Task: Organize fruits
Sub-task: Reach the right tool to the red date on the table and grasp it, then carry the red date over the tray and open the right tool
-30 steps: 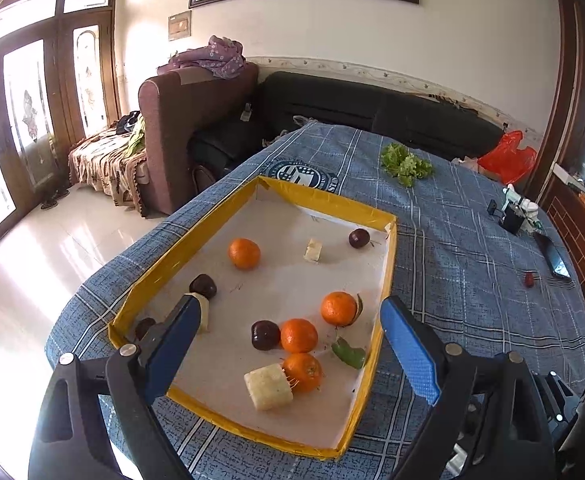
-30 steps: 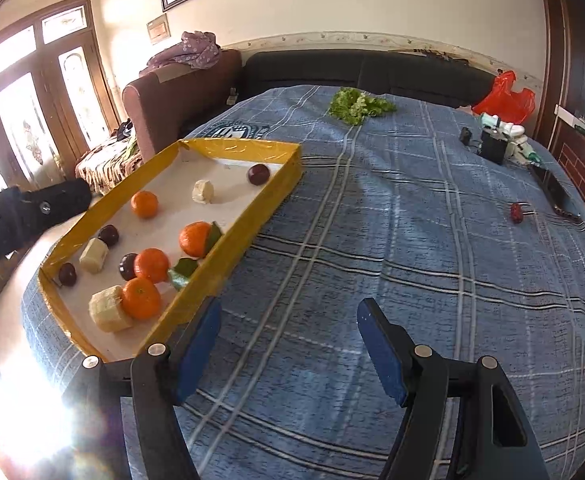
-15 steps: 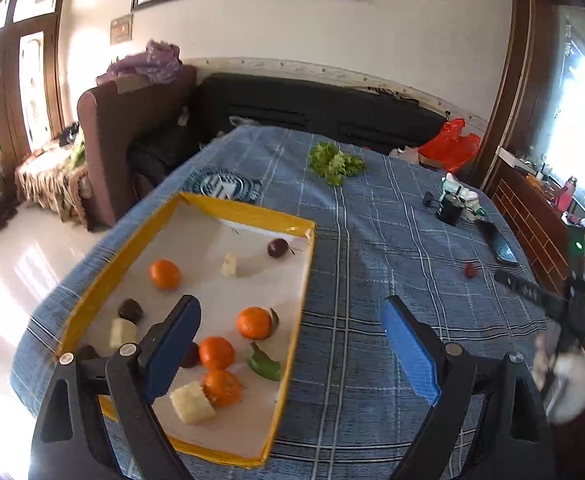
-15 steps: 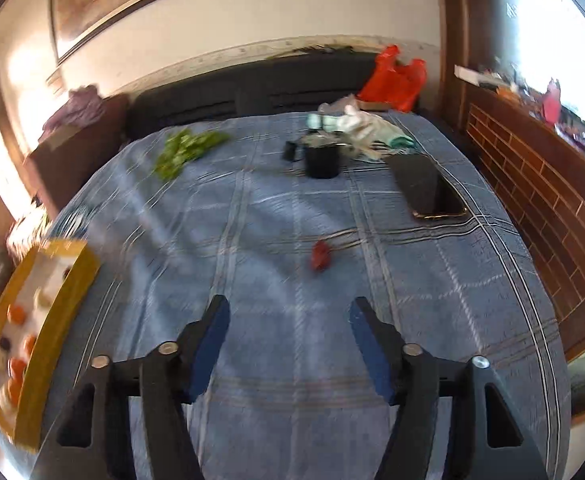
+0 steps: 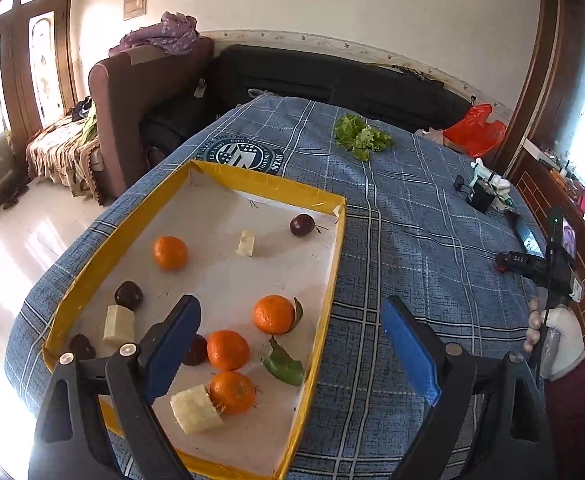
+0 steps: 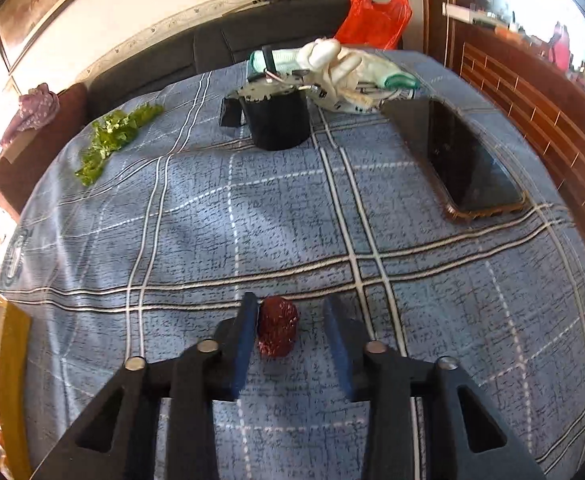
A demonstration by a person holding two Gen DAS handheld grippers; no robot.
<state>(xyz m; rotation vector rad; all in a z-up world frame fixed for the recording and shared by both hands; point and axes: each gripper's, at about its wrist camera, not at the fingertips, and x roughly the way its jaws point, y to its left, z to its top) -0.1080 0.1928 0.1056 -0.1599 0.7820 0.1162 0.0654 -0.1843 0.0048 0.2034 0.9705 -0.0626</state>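
Note:
A yellow-rimmed white tray (image 5: 276,188) lies on the blue plaid tablecloth and holds several oranges (image 5: 170,252), dark plums (image 5: 302,224), pale fruit chunks (image 5: 246,242) and a green leaf. My left gripper (image 5: 292,352) is open and empty above the tray's near right corner. A wrinkled red date (image 6: 277,325) lies on the cloth between the open jaws of my right gripper (image 6: 290,322), touching the left pad. The right gripper also shows in the left wrist view (image 5: 532,266), far right.
Green lettuce (image 5: 362,136) lies at the table's far side. A black cup (image 6: 278,118), white gloves (image 6: 340,68) and a dark phone (image 6: 468,164) lie beyond the date. A red bag (image 5: 474,130), sofa and armchair stand behind the table. The tray edge (image 6: 6,344) is far left.
My right gripper has swung away from the tray to the right side of the table and come down around the red date. My left gripper has shifted slightly over the tray.

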